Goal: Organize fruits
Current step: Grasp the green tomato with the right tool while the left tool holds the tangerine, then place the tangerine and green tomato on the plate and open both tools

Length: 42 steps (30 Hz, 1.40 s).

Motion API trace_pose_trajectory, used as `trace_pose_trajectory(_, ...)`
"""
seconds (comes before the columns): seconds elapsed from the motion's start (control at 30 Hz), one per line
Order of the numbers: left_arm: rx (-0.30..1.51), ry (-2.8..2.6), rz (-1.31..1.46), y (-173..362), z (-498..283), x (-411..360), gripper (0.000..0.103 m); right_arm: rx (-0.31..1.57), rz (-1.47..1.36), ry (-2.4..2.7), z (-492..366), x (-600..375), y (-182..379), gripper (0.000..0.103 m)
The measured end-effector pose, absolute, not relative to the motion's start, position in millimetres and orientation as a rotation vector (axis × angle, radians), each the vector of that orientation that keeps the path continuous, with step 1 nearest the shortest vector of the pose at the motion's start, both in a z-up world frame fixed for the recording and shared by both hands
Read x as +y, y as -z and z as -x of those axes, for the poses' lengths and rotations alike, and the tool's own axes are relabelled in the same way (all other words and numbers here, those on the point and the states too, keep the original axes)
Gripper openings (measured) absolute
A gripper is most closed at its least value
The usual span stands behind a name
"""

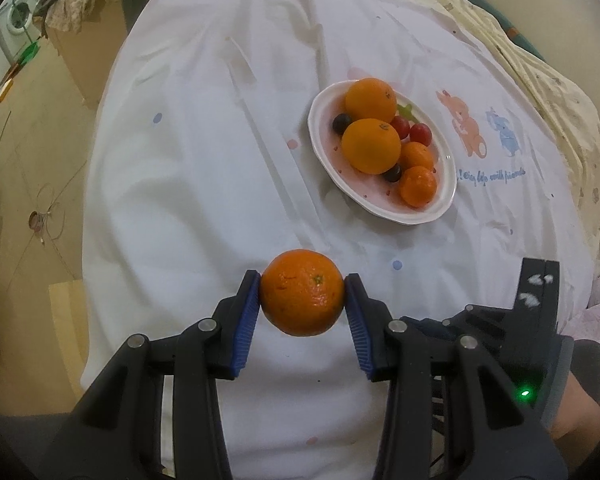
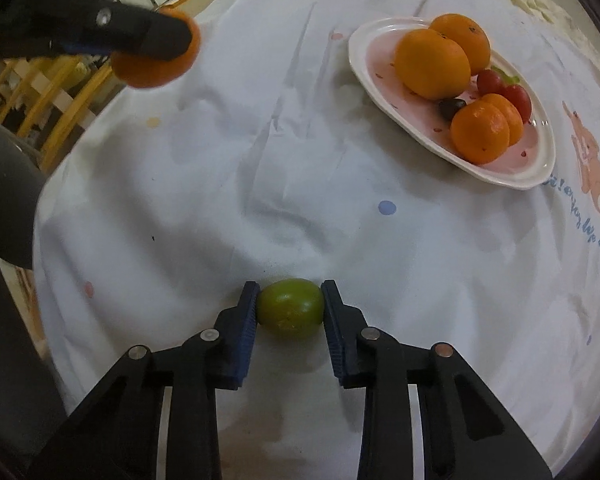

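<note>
My left gripper (image 1: pixel 302 294) is shut on an orange mandarin (image 1: pixel 302 292) and holds it above the white tablecloth; it also shows in the right wrist view (image 2: pixel 156 54) at the upper left. My right gripper (image 2: pixel 290 306) is shut on a small green fruit (image 2: pixel 290 312) low over the cloth. An oval pink plate (image 1: pixel 380 200) with a white rim lies ahead to the right, also in the right wrist view (image 2: pixel 384 92). It holds two large oranges (image 1: pixel 371 146), two small mandarins (image 1: pixel 418 186), red cherry tomatoes (image 1: pixel 420 133) and dark grapes (image 1: pixel 341 123).
The table is covered by a wrinkled white cloth (image 1: pixel 204 168) with coloured dots and cartoon animals (image 1: pixel 466 124). The table edge drops off on the left to a tan floor (image 1: pixel 32 160). A yellow wooden chair (image 2: pixel 56 96) stands beyond the left edge.
</note>
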State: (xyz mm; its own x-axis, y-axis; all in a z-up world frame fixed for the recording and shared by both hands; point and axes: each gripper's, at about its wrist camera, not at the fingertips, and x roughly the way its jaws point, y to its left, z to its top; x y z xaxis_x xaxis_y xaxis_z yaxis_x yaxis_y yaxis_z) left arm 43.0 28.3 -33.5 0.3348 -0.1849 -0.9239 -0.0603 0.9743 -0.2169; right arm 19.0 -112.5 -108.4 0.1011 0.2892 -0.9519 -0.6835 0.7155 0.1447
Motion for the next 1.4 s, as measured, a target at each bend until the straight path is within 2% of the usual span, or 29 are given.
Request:
trace_pose_trajectory(0.17, 1.224, 0.077, 0.218, 33, -44, 27, 0.038, 1.268, 0.312, -0.746, -26, -128, 100, 0.033)
trace_pose_trajectory(0.47, 1.179, 0.055, 0.193, 32, -54, 20, 0.038, 1.141, 0.013, -0.684, -65, -173, 47, 0.033)
trace_pose_trajectory(0.73, 1.148, 0.065, 0.141, 32, -78, 2, 0.038, 1.046, -0.142, -0.571, -103, -204, 32, 0.033)
trace_pose_trajectory(1.1, 1.145, 0.116, 0.061, 50, -112, -41, 0.038, 1.055, -0.187, -0.507, -160, -227, 47, 0.033)
trace_pose_trajectory(1.4, 1.202, 0.128, 0.138, 74, -134, -47, 0.038, 1.140, -0.174, -0.517, -181, -218, 81, 0.033)
